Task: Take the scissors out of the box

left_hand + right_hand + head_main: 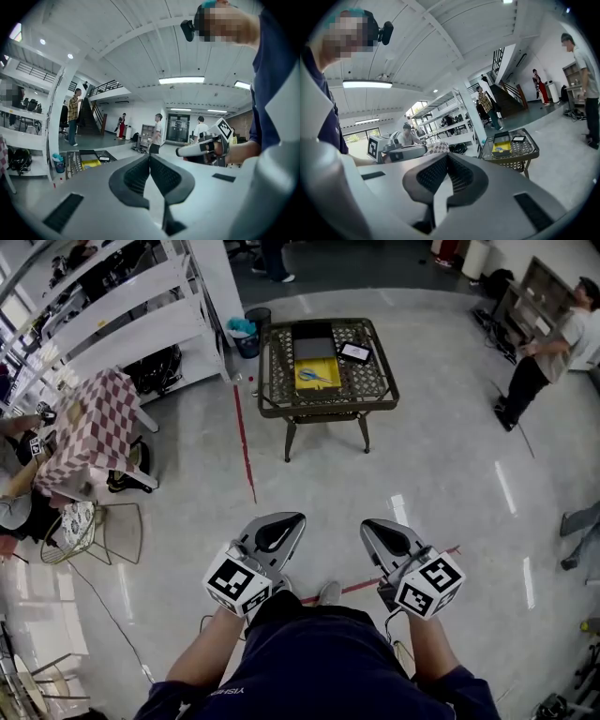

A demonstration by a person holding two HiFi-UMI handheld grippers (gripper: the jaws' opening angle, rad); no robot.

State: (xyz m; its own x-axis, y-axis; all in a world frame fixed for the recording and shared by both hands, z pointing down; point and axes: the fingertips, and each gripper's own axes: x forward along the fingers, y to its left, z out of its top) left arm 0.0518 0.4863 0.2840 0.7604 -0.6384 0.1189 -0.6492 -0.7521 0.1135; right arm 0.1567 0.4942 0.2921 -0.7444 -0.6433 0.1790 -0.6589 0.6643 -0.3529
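The person stands on the pale floor (pixel 441 474), well apart from a dark metal lattice bench (pixel 377 382) that lies at 12 o'clock in the head view. On the bench sits a yellow box (pixel 320 363) with the scissors (pixel 315 377) lying inside it, their blue handles showing against the yellow. A flat black tray (pixel 312 340) lies just beyond the box at its 12 o'clock, and a small dark flat device (pixel 354 352) rests at the box's 2 o'clock.

The left gripper (pixel 289 519) and the right gripper (pixel 373 526) are held side by side in front of the person's body, both pointing toward the bench and far short of it. In each gripper view the fingers are closed tip to tip with nothing between them.

A chequered table (pixel 89 427) stands at 9 o'clock, white shelving (pixel 122 315) at 10 o'clock, and a bystander (pixel 544 348) at 2 o'clock.
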